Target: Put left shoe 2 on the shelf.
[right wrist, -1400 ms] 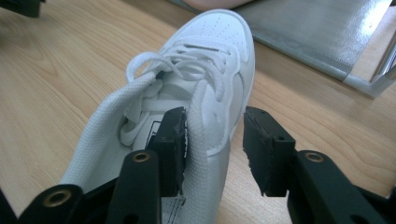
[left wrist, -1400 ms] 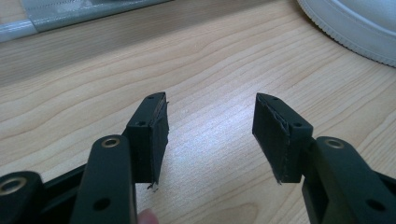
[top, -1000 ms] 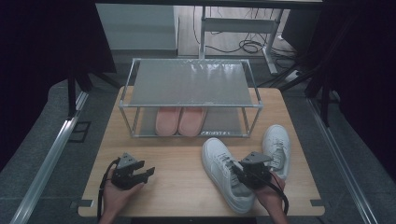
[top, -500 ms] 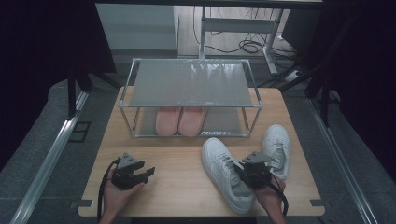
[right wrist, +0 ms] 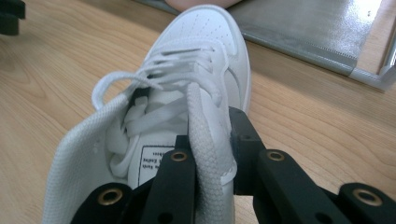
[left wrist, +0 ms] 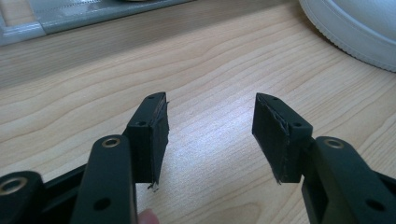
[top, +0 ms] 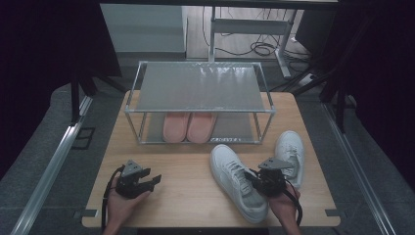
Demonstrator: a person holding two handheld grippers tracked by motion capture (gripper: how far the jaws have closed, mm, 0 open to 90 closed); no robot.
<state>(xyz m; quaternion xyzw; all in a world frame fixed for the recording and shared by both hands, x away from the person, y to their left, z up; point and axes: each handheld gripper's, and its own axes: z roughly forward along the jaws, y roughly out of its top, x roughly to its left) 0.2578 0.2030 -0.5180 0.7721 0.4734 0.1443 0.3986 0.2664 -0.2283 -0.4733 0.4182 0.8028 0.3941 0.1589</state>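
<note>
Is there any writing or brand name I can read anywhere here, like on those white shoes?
Label inside the tongue of the white sneaker held by the right gripper: a few printed lines, too small and partly hidden to read.
Second white sneaker, pink slippers, metal rack, left gripper: no text visible.

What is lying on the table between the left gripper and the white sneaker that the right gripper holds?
Nothing: the high view shows bare table between left gripper and held sneaker.

table [top: 195, 191]: pale matt wood grain | sneaker [right wrist: 196, 70]: white smooth upper, woven collar | rack [top: 200, 88]: metal, dull sheen
</note>
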